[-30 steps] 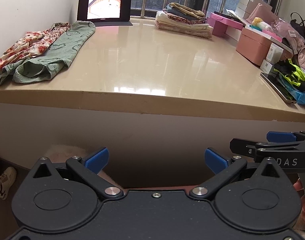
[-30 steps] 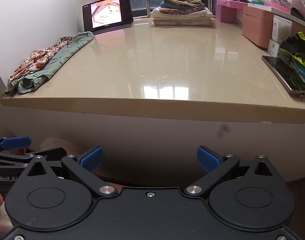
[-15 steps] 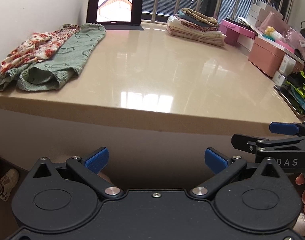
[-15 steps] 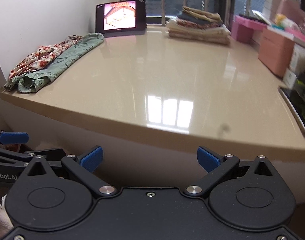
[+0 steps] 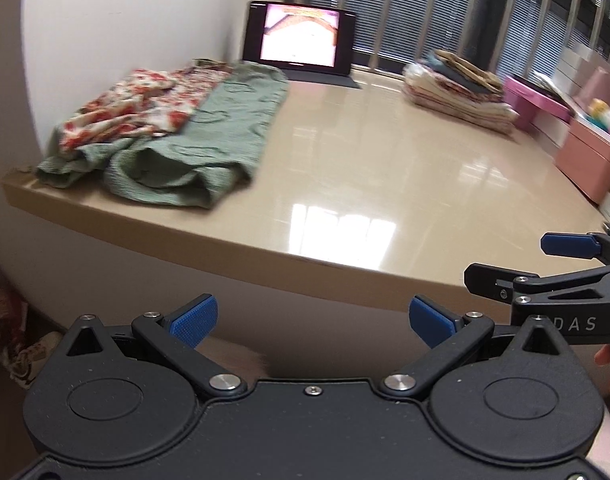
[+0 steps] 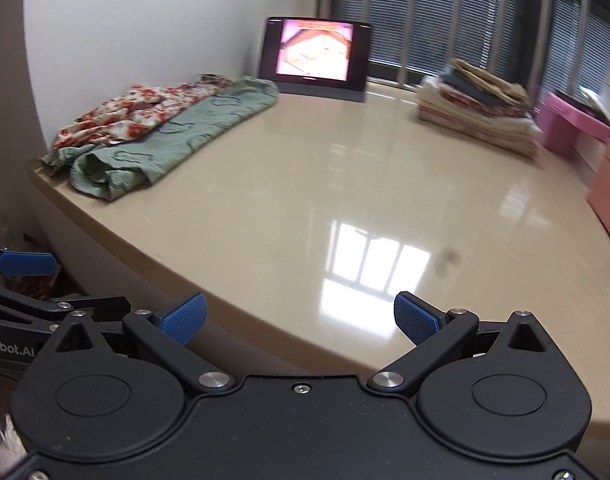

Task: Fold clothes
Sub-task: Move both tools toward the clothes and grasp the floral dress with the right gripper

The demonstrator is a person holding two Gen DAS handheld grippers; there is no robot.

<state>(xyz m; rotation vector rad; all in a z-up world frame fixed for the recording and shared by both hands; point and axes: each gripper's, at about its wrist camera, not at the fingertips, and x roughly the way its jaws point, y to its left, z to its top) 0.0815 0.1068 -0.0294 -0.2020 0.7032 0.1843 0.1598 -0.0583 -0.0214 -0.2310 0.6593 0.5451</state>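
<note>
A green garment (image 5: 209,136) lies unfolded along the table's left side, with a red floral garment (image 5: 141,108) partly on top of it; both also show in the right wrist view, the green garment (image 6: 177,140) and the floral garment (image 6: 125,116). A stack of folded clothes (image 5: 461,88) sits at the back right and shows in the right wrist view (image 6: 477,108). My left gripper (image 5: 311,320) is open and empty, below the table's front edge. My right gripper (image 6: 301,318) is open and empty, just over the front edge.
A beige glossy table (image 5: 365,168) fills both views. A tablet (image 5: 301,40) with a lit screen stands at the back by the barred window. Pink boxes (image 5: 585,152) line the right side. A wall bounds the left.
Both grippers have risen and turned left, so the unfolded garments now sit nearer the middle of each view. Both grippers stay open and empty.
</note>
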